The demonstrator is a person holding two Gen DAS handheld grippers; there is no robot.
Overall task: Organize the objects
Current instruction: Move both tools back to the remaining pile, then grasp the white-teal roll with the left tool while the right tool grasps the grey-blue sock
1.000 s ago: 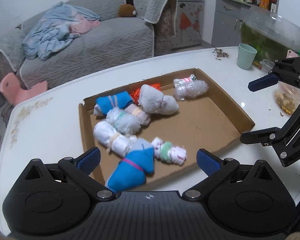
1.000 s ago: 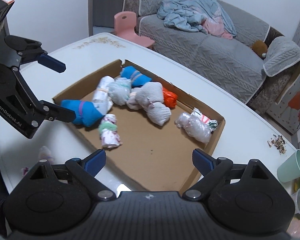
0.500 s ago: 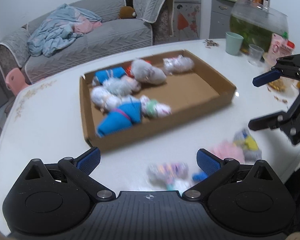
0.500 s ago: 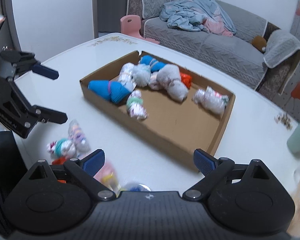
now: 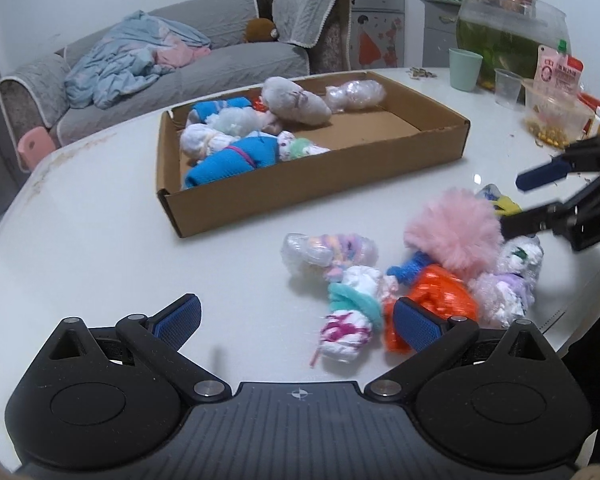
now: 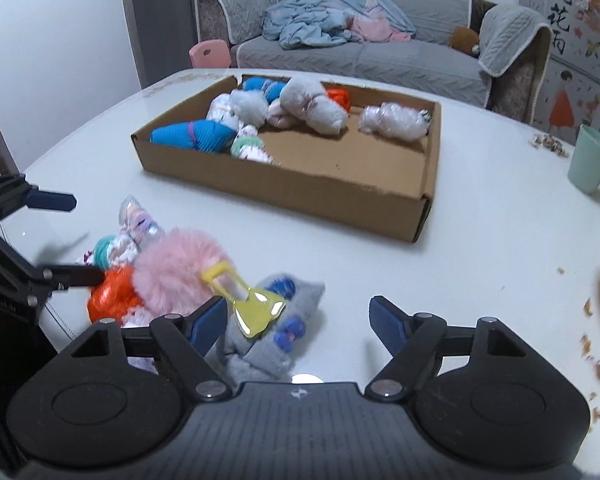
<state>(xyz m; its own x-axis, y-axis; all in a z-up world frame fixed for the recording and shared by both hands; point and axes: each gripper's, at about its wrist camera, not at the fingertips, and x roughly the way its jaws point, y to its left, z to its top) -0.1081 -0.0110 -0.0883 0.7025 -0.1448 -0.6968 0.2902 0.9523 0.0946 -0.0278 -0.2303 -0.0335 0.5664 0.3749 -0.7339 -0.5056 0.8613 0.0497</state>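
Your right gripper (image 6: 294, 322) was closing, its pads pinching nothing, with a grey sock bundle (image 6: 272, 332) and its yellow clip (image 6: 252, 306) lying between the jaws on the white table (image 6: 480, 240). Your left gripper (image 5: 296, 320) stood spread, empty, its right pad by the orange bundle (image 5: 436, 300). Just beyond lay the pink fluffy bundle (image 5: 452, 232) amid the loose pile. Farther off, the cardboard tray (image 5: 312, 196) held more rolled socks, including a blue roll (image 5: 232, 162).
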